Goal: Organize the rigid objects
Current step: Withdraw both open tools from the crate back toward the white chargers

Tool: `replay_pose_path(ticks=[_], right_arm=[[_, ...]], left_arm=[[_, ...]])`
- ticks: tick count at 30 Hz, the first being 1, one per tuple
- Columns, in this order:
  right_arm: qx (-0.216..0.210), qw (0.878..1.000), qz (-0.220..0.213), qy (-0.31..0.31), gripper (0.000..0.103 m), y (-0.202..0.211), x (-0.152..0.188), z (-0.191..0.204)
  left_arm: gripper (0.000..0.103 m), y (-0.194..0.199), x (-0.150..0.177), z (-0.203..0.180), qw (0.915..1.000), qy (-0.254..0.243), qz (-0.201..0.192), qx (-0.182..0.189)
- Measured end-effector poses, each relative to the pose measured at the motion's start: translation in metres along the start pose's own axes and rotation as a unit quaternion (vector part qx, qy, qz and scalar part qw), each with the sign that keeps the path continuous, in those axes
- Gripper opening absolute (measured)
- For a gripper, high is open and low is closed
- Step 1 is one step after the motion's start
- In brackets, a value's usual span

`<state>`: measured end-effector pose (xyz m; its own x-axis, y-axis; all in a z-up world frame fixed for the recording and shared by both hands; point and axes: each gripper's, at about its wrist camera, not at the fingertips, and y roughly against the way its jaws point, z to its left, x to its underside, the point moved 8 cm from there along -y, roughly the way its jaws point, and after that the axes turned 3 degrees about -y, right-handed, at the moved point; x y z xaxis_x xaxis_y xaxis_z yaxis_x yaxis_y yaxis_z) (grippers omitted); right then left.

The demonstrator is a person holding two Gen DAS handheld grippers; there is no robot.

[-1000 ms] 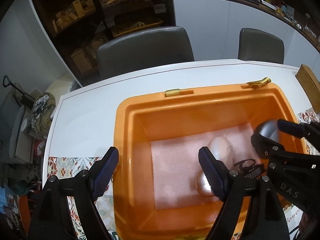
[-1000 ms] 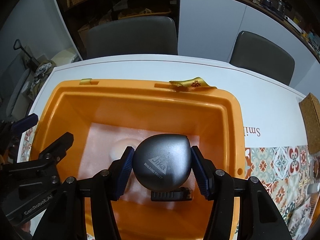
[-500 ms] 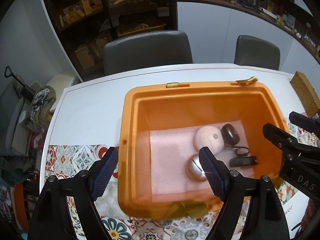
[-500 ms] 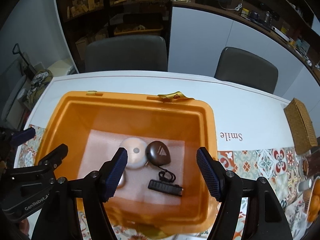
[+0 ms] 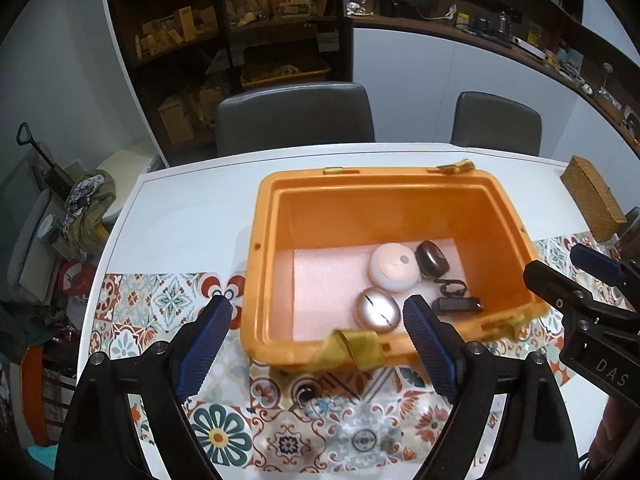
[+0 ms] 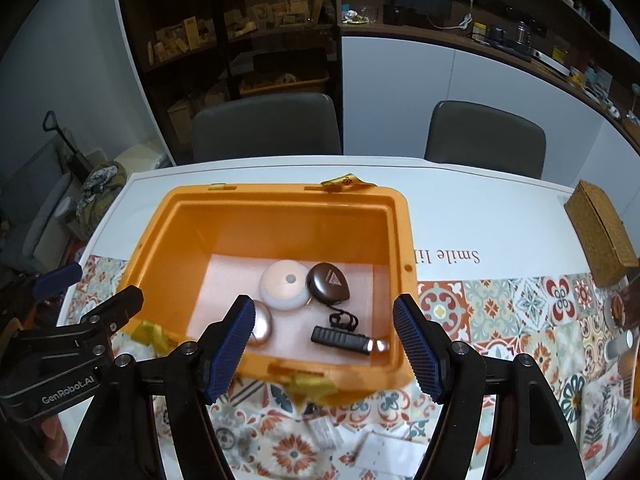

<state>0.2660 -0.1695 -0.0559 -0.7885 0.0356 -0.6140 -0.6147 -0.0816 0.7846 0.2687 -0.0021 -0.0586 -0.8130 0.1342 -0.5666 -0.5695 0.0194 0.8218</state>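
Observation:
An orange bin (image 5: 376, 178) (image 6: 280, 192) with a pink foam liner stands on the table. On the foam lie a white round puck (image 5: 394, 266) (image 6: 285, 282), a dark teardrop-shaped case (image 5: 431, 254) (image 6: 328, 283), a silver egg-shaped case (image 5: 376, 310) (image 6: 262, 324) and a small black device (image 5: 458, 304) (image 6: 340, 336) with a strap. My left gripper (image 5: 316, 310) hovers above the bin's near left edge, its jaws opening with nothing between them. Above the near right edge my right gripper (image 6: 324, 308) is open and holds nothing.
A patterned cloth (image 5: 160, 304) covers the near part of the white table. A wicker box (image 5: 592, 200) (image 6: 604, 232) lies at the right. Two grey chairs (image 5: 294, 118) (image 5: 496, 124) stand behind the table. Gold tape (image 5: 352, 346) hangs from the bin's near rim.
My right gripper let go of the dark teardrop case, which now lies beside the white puck. Both grippers pulled back and up out of the bin.

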Motion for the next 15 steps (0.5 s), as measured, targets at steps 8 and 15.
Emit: replay_pose_path(ticks=[8, 15], right_arm=[[0.001, 1.000, -0.003, -0.013, 0.072, 0.018, 0.024, -0.010], [0.004, 1.000, -0.004, -0.026, 0.072, 0.030, 0.045, -0.022]], left_arm=[[0.090, 0.013, 0.021, -0.017, 0.9998, -0.015, 0.001, 0.011], [0.090, 0.020, 0.040, -0.033, 0.9994, -0.016, 0.006, 0.028]])
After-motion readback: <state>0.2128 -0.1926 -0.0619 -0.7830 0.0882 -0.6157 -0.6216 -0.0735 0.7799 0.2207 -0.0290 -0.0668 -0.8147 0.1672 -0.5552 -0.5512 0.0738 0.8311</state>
